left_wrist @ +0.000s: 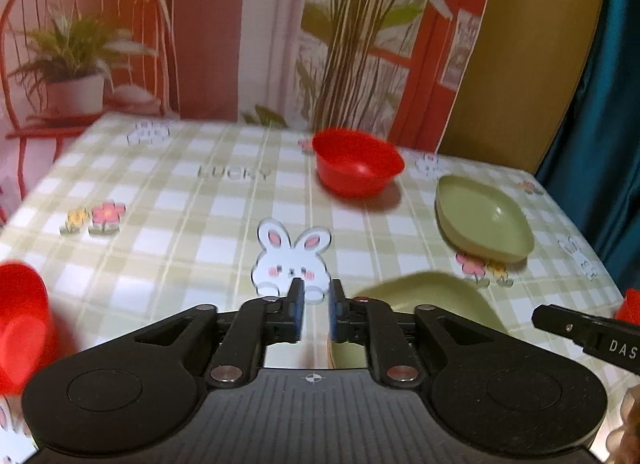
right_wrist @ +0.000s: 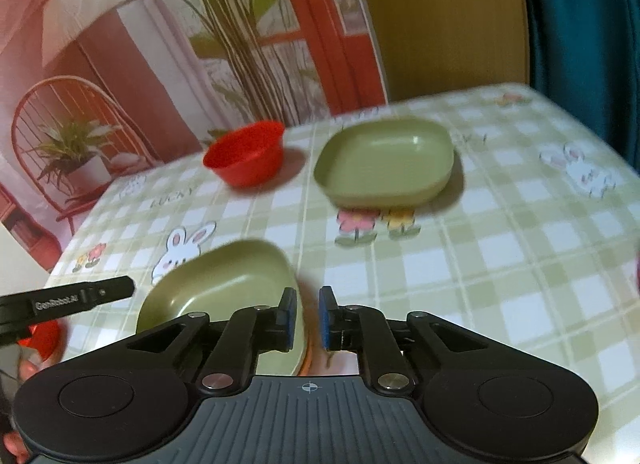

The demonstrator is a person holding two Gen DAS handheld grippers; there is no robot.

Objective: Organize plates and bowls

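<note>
A green square plate lies on the checked tablecloth between my two grippers. My right gripper stands at its right rim, jaws a narrow gap apart, pads not pressing on the rim. My left gripper sits at the left rim of the same plate, also slightly open with only cloth showing between the pads. A second green plate rests farther back, with a red bowl to its left. Another red bowl is close at the left in the left wrist view.
The table ends near a printed backdrop of a chair and plants. A yellow panel and a teal curtain stand at the back right. A small red object peeks in at the right edge beyond the other gripper's finger.
</note>
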